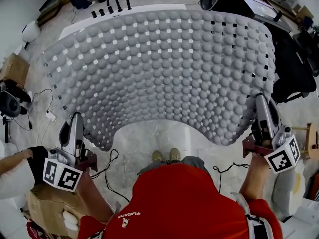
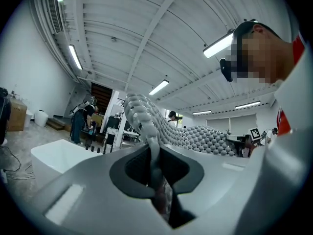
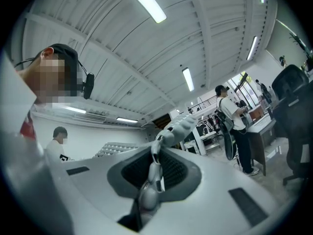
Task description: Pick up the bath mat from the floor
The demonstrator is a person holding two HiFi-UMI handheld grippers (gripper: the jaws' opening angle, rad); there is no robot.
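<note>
The grey bath mat, covered in round bumps with square holes, hangs spread wide in the air above the marble floor, its curved cut-out edge towards me. My left gripper is shut on the mat's near left corner. My right gripper is shut on the near right corner. In the left gripper view the mat's edge runs up out of the closed left gripper. In the right gripper view a thin strip of mat rises from between the closed jaws of the right gripper.
A white bathtub rim with black taps lies beyond the mat. Cardboard boxes and cables sit at the left, a black chair at the right. My shoes stand under the cut-out. Other people stand further off.
</note>
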